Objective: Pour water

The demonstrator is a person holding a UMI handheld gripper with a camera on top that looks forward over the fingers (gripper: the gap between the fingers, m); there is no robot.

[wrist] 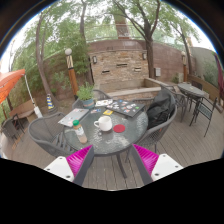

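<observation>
My gripper (pixel 112 166) is held open and wide, well short of a round glass patio table (pixel 93 147), with only wooden deck boards between the magenta pads (pixel 81 160). On the table stand a small bottle (pixel 78 132) near the left rim, a pale cup (pixel 105 125) in the middle and a second pale cup (pixel 108 114) behind it. A red round thing (pixel 119 128) lies to the right of the cups. All of these sit far beyond my fingers.
Metal chairs stand at the table's left (pixel 45 130) and right (pixel 163 112). Papers (pixel 125 106) and a potted plant (pixel 86 95) are at the table's far side. A second table (pixel 190 91) stands back right, a brick wall (pixel 120 65) behind.
</observation>
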